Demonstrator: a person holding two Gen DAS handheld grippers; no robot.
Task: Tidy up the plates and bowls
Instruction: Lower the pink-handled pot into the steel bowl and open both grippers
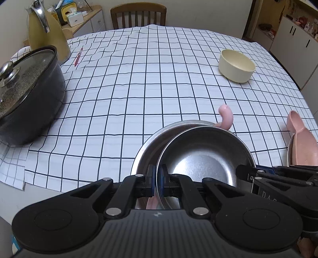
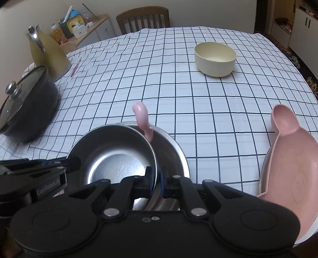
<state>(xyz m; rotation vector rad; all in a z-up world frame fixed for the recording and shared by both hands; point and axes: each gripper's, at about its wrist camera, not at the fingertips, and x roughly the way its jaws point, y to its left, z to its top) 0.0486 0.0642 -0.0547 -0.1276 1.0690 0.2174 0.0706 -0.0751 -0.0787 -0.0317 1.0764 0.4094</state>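
Observation:
Both grippers hold one shallow steel bowl by opposite rims. My left gripper is shut on its left rim and my right gripper is shut on its right rim. The held bowl hangs tilted, partly inside a second steel bowl resting on the checked tablecloth. A pink curved piece rises from behind the two bowls. A pink dish lies to the right on a steel plate. A cream bowl stands far right.
A black lidded pot and a yellow jug stand at the left, with a red pen near them. A wooden chair is beyond the far edge. Cabinets line the right wall.

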